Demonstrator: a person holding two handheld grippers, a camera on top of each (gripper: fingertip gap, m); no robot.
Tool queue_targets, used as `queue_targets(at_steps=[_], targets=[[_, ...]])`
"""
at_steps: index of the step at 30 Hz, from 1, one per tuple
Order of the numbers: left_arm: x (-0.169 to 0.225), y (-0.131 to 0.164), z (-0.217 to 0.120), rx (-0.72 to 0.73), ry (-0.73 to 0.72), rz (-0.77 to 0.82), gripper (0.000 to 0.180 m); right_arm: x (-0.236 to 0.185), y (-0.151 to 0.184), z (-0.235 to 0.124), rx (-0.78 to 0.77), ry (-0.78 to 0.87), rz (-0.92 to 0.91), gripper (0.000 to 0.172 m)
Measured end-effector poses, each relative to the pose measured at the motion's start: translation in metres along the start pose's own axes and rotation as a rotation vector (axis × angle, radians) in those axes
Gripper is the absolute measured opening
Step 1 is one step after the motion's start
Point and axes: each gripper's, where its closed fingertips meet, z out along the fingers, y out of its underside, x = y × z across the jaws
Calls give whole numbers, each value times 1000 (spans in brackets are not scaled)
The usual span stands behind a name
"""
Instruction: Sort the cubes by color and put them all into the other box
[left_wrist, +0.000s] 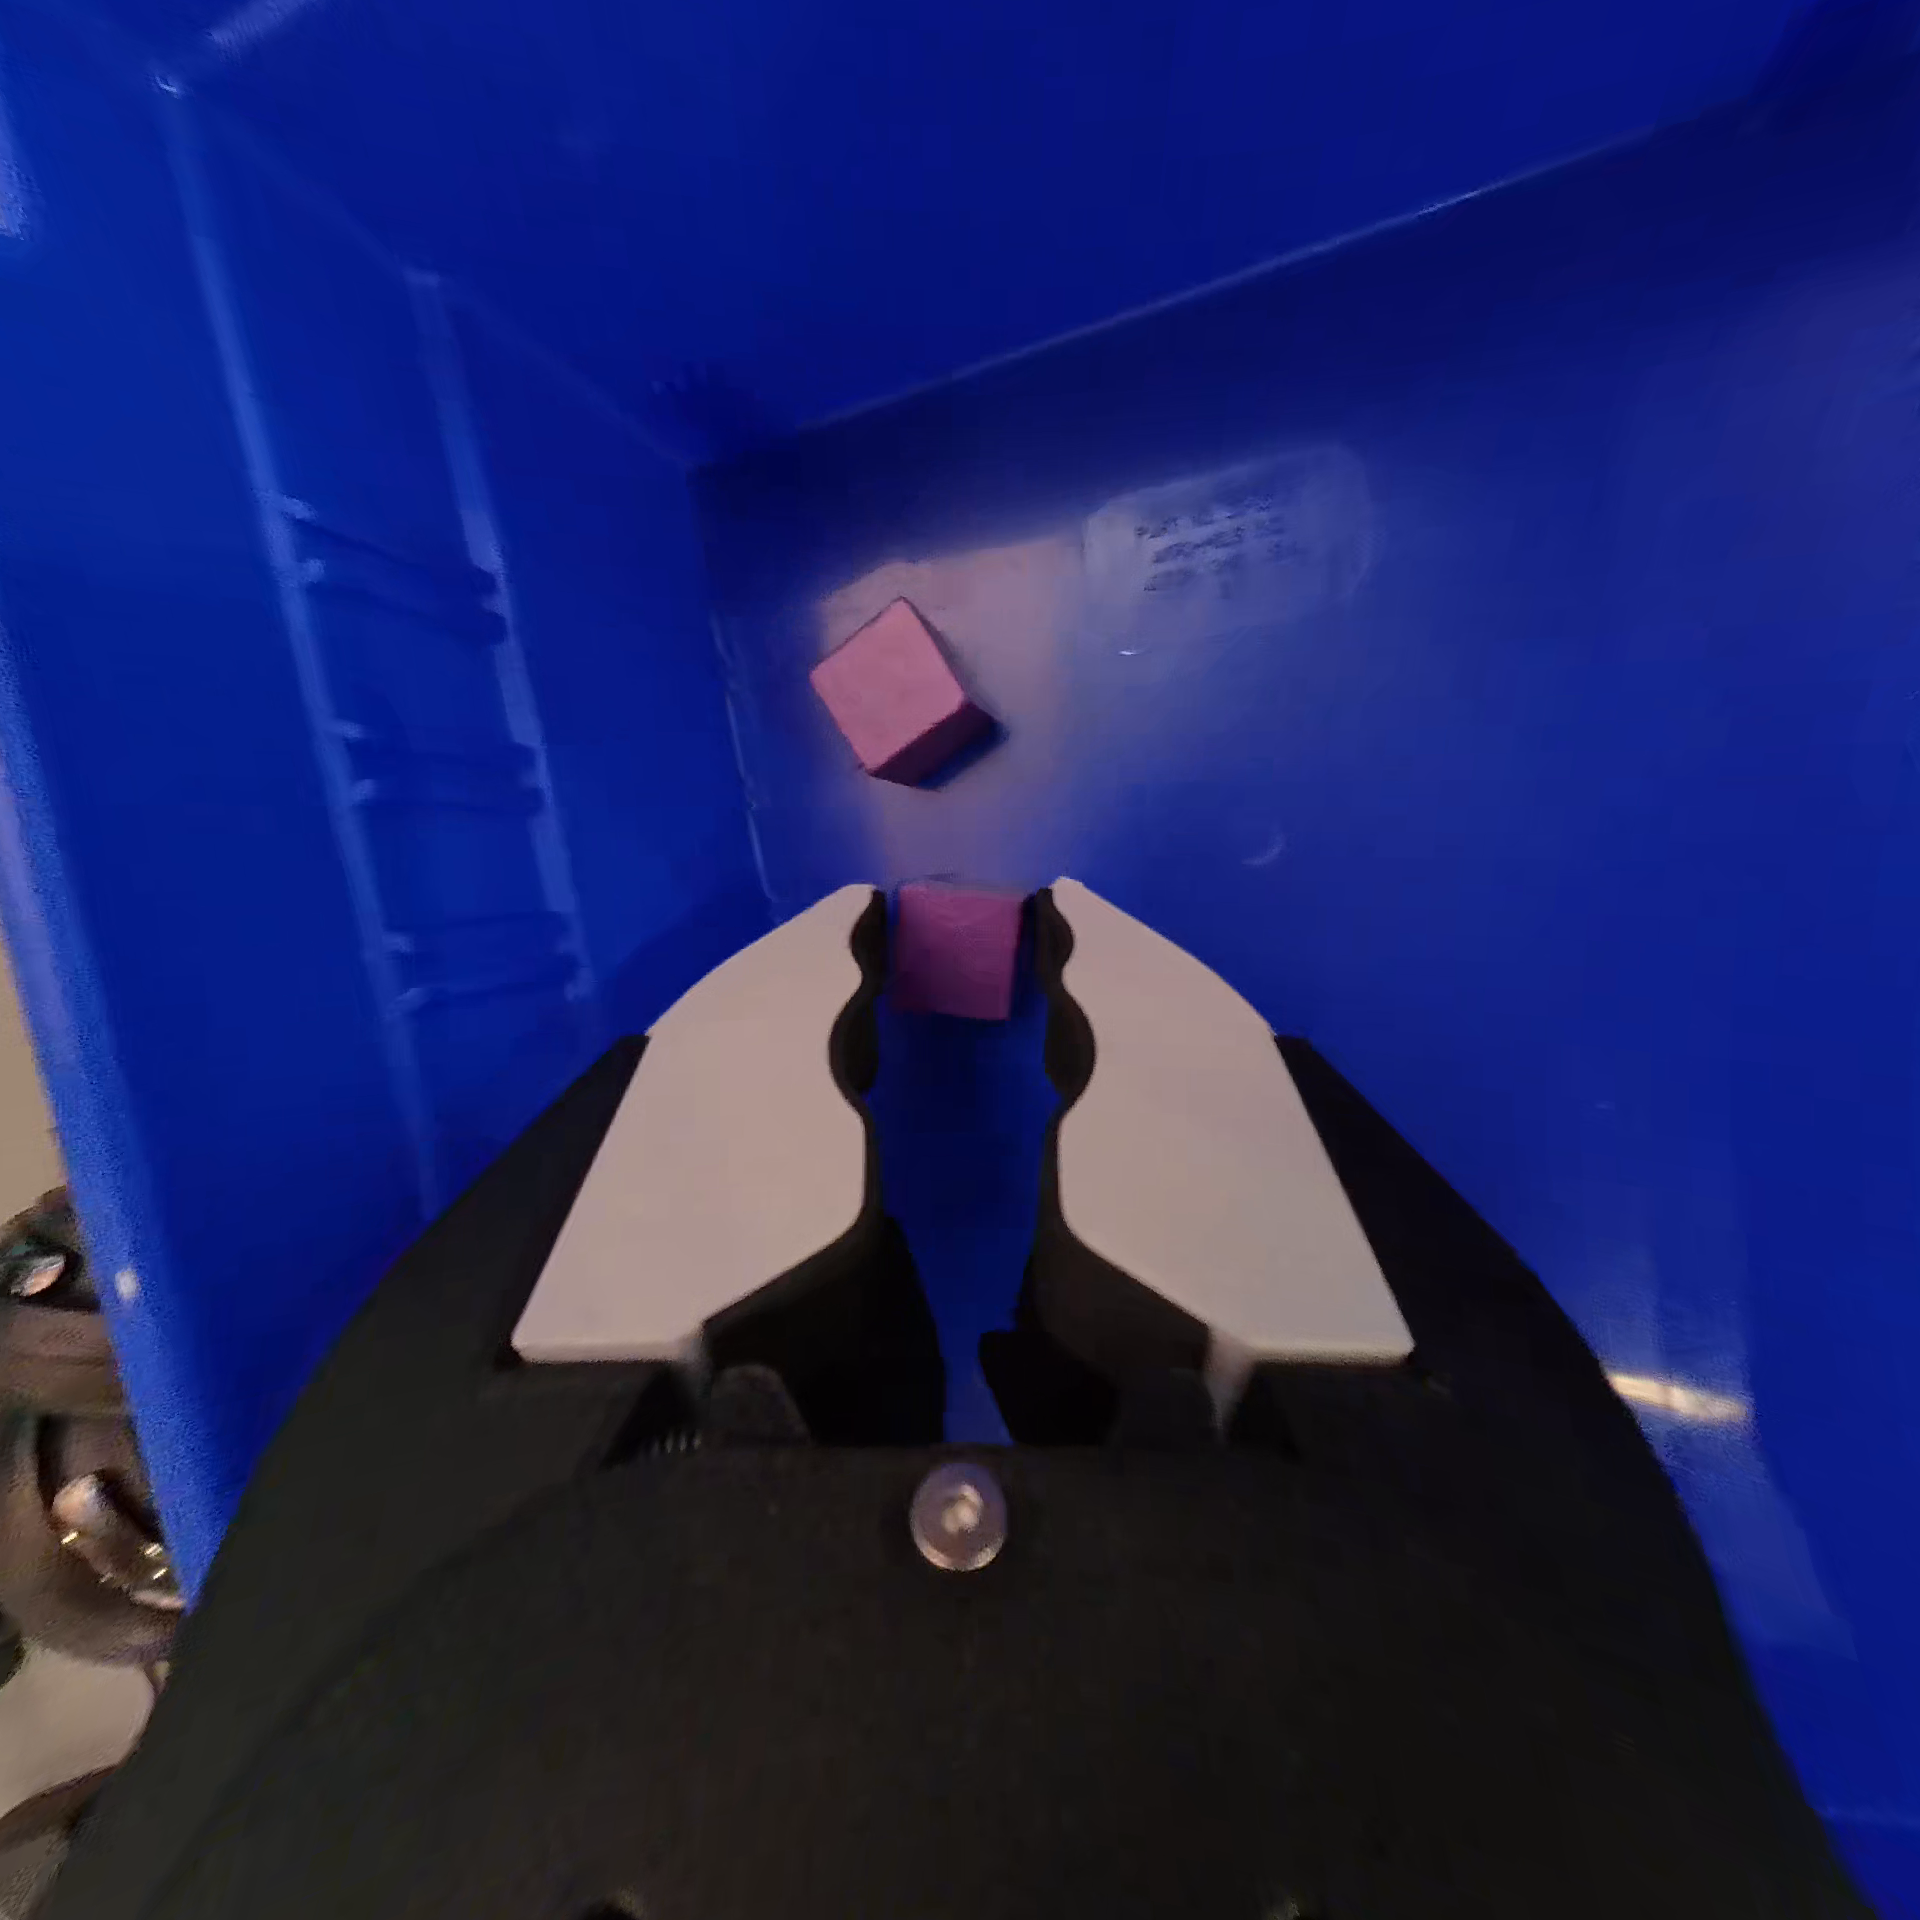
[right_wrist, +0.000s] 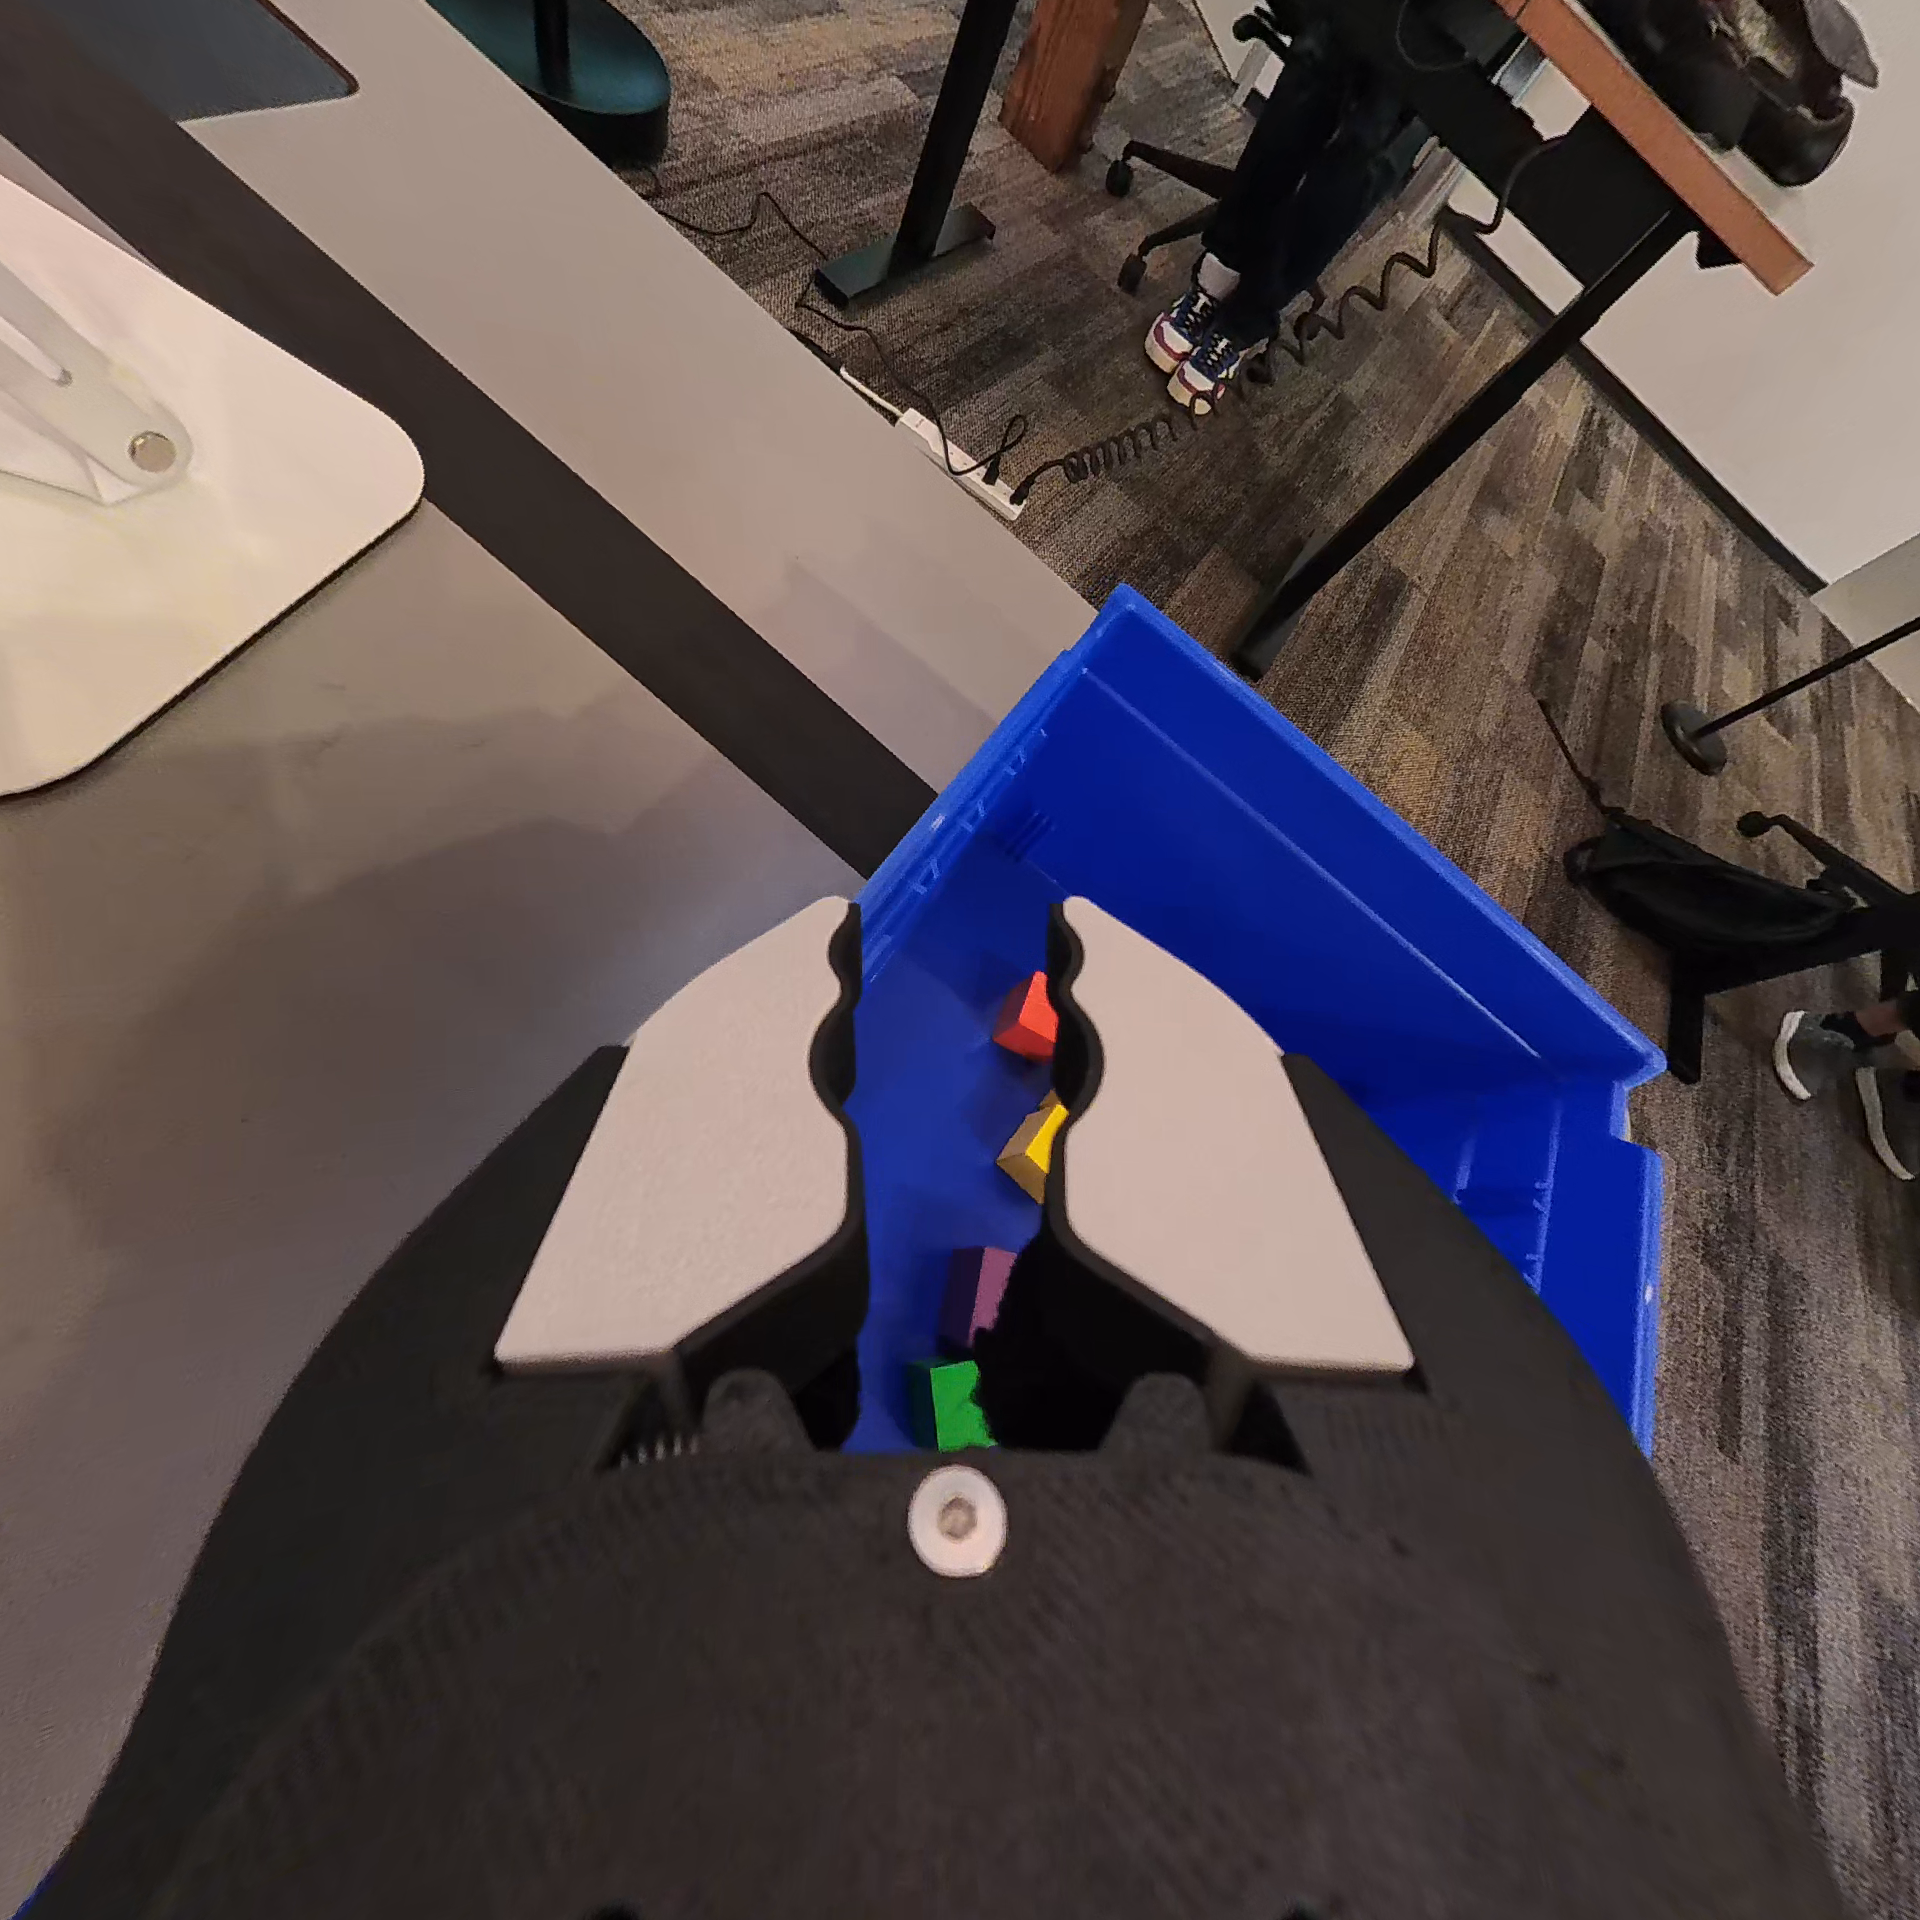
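Office, patterned carpet (right_wrist: 1455, 582), desks (right_wrist: 1662, 177), rolling chair (right_wrist: 1174, 208), power strip (right_wrist: 956, 457)

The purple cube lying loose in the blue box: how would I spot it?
Look into the blue box, down to its far corner. There a purple cube lies skewed on the floor, alone. The other purple cube sits between the left gripper's fingertips.

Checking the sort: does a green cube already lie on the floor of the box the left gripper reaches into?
No. On that blue box's floor lies only a purple cube.
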Motion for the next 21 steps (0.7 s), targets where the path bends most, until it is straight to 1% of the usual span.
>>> queue_targets(at_steps=[3, 5, 6, 8, 10, 11, 14, 17, 19, 21], targets=[[6, 2, -2, -10, 52, -11, 24, 1, 1, -1, -2, 2, 0, 34], [2, -5, -9, 30, 27, -5, 24, 1, 1, -1, -2, 2, -2, 34], [-1, -8, -13, 48, 5, -9, 25, 1, 0, -1, -3, 1, -3, 34], [0, -9, -14, 53, 14, -6, 33, 0, 0, -1, -2, 2, -5, 34], [1, -3, -8, 17, 27, -13, 35, 0, 0, -1, -2, 1, -6, 34], [3, 0, -4, -2, 39, -16, 35, 0, 0, -1, -2, 2, -6, 34], [4, 1, 0, -3, 64, -56, 25, 0, 0, -1, -3, 2, -8, 34], [5, 1, 1, 10, 81, -78, 24, 1, -1, -2, -2, 6, -10, 34], [5, 1, -3, 10, 95, -85, 24, 1, -3, -4, 6, 11, -11, 34], [9, -6, -14, 63, 142, -105, 24, 3, -10, -7, 28, 29, -22, 34]])
